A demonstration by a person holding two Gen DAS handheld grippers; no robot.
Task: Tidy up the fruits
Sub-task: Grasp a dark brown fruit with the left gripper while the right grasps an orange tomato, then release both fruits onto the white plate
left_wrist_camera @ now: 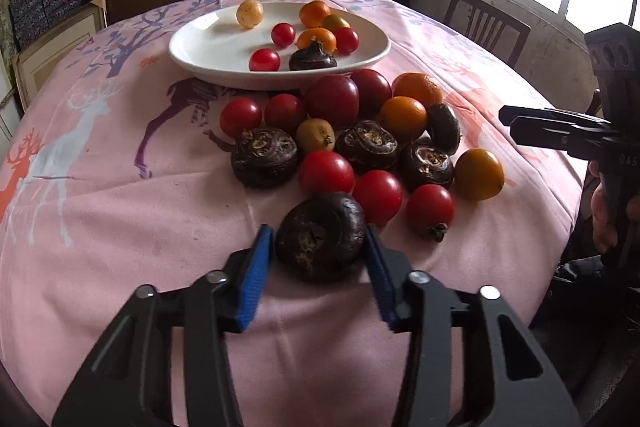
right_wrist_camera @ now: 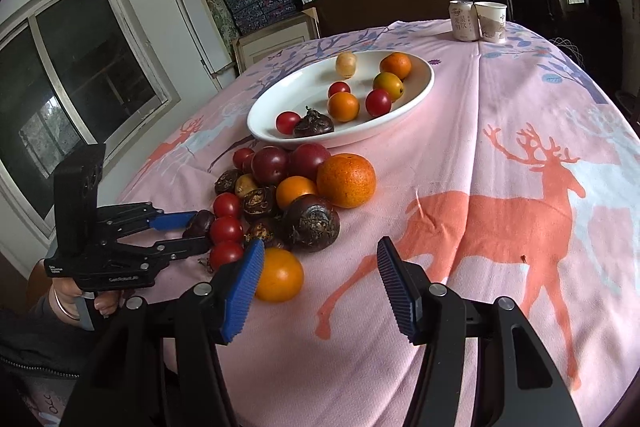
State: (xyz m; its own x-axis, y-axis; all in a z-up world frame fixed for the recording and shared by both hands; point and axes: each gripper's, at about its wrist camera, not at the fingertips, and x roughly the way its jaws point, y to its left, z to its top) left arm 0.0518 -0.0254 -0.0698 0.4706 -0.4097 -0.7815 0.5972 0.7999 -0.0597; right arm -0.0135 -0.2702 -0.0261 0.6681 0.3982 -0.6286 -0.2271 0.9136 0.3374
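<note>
left wrist view first: the left gripper point(left_wrist_camera: 320, 239) has its blue pads either side of a dark water chestnut point(left_wrist_camera: 320, 237) at the near edge of the fruit pile point(left_wrist_camera: 352, 139), the pads at about 9 and 3 o'clock of it and touching or very nearly so; whether it is truly pinched yet i cannot tell, and it looks to be resting on the pink tablecloth point(left_wrist_camera: 120, 219). the white plate point(left_wrist_camera: 200, 55) sits beyond at 12 o'clock, already holding small tomatoes, oranges, a pale fruit and one dark chestnut, so i judge this one is headed there too. to do it well, i would close gently until the pads grip the widest part, since the thing is round and squat and could pop out forward, then lift straight up before carrying it over, because a red tomato point(left_wrist_camera: 378, 197) lies just beside it at 1 o'clock and could be nudged into rolling. set it down in the bare left half of the plate. from the right wrist view, the right gripper point(right_wrist_camera: 320, 275) is wide open and holds nothing, hovering over the cloth with a small orange point(right_wrist_camera: 280, 275) just outside its left pad at 9 o'clock. it would do best to keep clear of the pile until the other has lifted.
</note>
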